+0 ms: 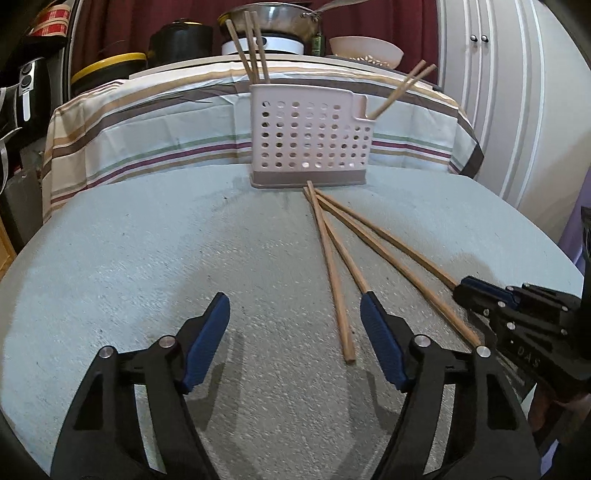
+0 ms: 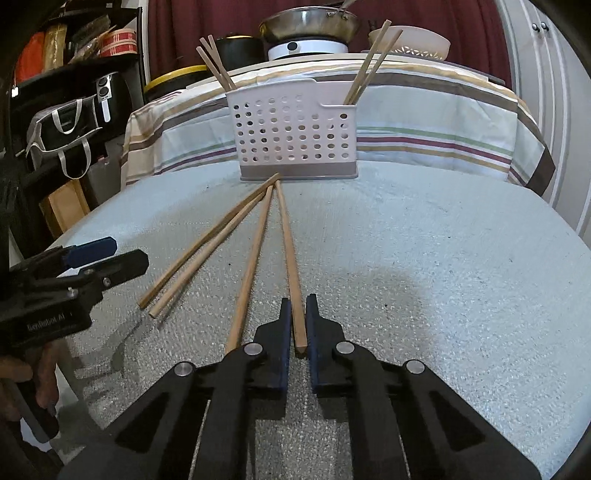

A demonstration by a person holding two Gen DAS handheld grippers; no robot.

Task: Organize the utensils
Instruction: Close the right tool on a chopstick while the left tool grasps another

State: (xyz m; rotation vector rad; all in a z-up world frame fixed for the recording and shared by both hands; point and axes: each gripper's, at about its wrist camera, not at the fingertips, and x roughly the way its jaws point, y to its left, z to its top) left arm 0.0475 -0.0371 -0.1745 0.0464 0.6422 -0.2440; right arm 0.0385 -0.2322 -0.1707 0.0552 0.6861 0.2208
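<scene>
A white perforated utensil holder (image 1: 310, 142) stands at the far middle of the table and also shows in the right wrist view (image 2: 295, 134). Three chopsticks (image 1: 251, 48) stand in its left side and two (image 1: 400, 90) in its right pocket. Several wooden chopsticks (image 1: 332, 266) lie fanned on the table in front of it. My left gripper (image 1: 295, 306) is open and empty, just above the table beside them. My right gripper (image 2: 297, 310) is shut on the near end of one chopstick (image 2: 290, 254), which still lies on the table.
The table (image 1: 147, 240) has a pale textured cover. Behind it is a striped cloth (image 1: 147, 129) over a counter with a pan (image 1: 273, 18), a white bowl (image 1: 365, 50) and black pots. Shelves and bags (image 2: 62, 122) stand at the left, white cabinet doors (image 1: 517, 92) at the right.
</scene>
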